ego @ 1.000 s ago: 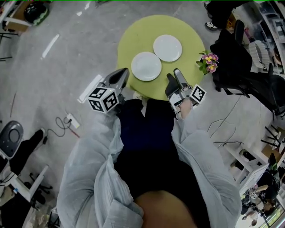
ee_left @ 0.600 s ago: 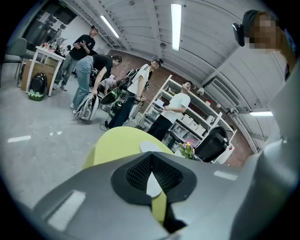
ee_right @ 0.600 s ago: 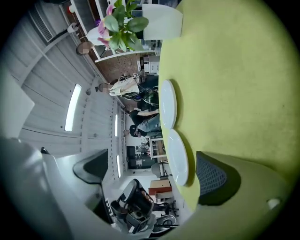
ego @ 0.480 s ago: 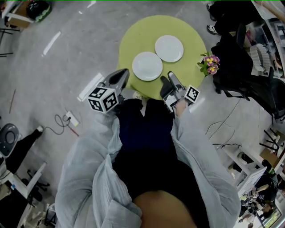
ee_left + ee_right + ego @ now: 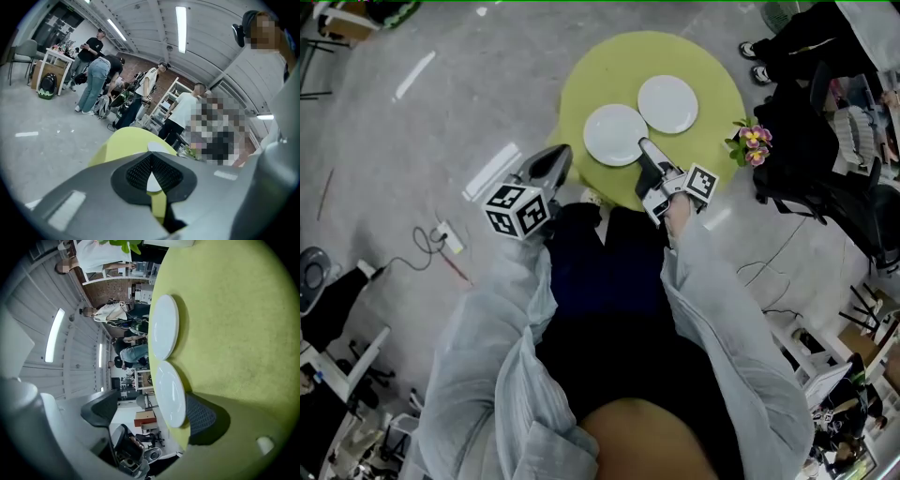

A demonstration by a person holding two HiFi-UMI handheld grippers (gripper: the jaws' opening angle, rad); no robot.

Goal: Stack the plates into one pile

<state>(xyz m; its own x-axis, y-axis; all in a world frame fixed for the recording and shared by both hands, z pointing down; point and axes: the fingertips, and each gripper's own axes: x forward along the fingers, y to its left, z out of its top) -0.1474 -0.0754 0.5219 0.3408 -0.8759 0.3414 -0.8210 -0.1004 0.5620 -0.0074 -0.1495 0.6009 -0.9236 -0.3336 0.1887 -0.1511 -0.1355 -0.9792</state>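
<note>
Two white plates lie side by side on the round yellow-green table (image 5: pixel 581 94): the near plate (image 5: pixel 614 134) and the far plate (image 5: pixel 667 103). My right gripper (image 5: pixel 645 148) is turned on its side at the near plate's front right edge. In the right gripper view the near plate (image 5: pixel 169 391) has its rim between the jaws, which are closing. One pad (image 5: pixel 201 416) lies under the rim by the table; the other pad (image 5: pixel 99 409) stands clear of it. The far plate (image 5: pixel 164 326) lies beyond. My left gripper (image 5: pixel 559 156) hangs shut off the table's near left edge, holding nothing, and its own view shows the table (image 5: pixel 124 143) ahead.
A small pot of flowers (image 5: pixel 755 141) stands at the table's right edge. Dark chairs and bags (image 5: pixel 825 159) crowd the right side. A cable and power strip (image 5: pixel 441 242) lie on the floor at left. Several people (image 5: pixel 101 75) stand in the background.
My right gripper has moved forward and left to the near plate's edge, and its jaws have narrowed. The left gripper has stayed in place.
</note>
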